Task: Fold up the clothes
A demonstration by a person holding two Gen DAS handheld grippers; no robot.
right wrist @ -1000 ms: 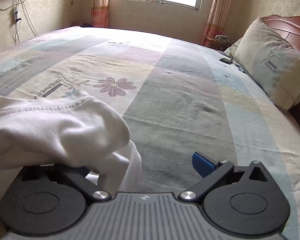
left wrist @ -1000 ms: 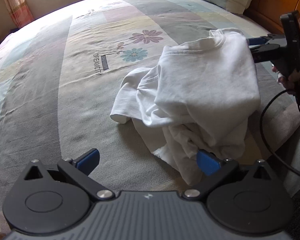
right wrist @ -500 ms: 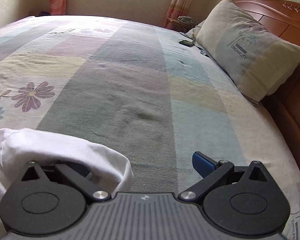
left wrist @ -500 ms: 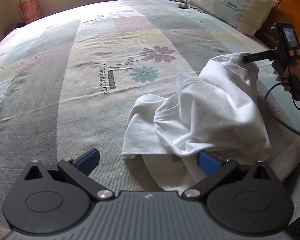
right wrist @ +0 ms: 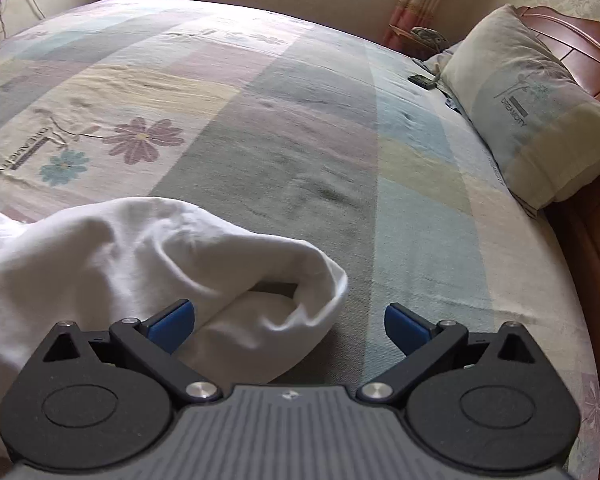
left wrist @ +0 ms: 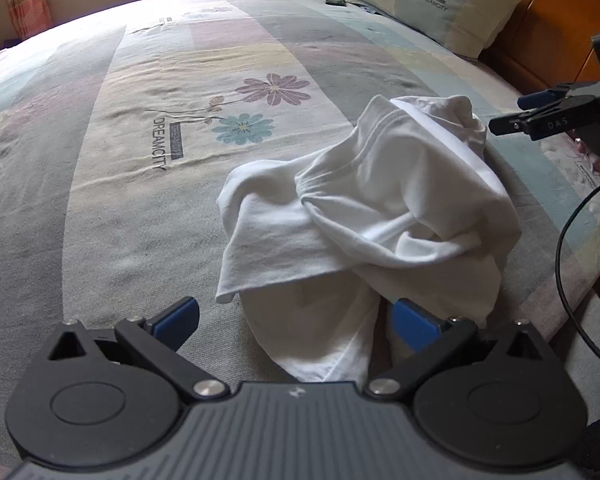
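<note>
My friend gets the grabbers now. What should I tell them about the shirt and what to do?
Left gripper: open, empty, low over the near hem of the white shirt.
Right gripper: open, empty, at the shirt's far right end; a rolled edge of cloth lies between its fingers, not pinched.
The shirt sits in a crumpled heap on the bedspread, near the edge of the bed. A pillow is by the headboard.
Done: nothing folded yet.
Left: probably spread the shirt flat first, then fold it.

White shirt (right wrist: 140,264) between spread fingers (right wrist: 172,326) on bedspread (right wrist: 300,128)
</note>
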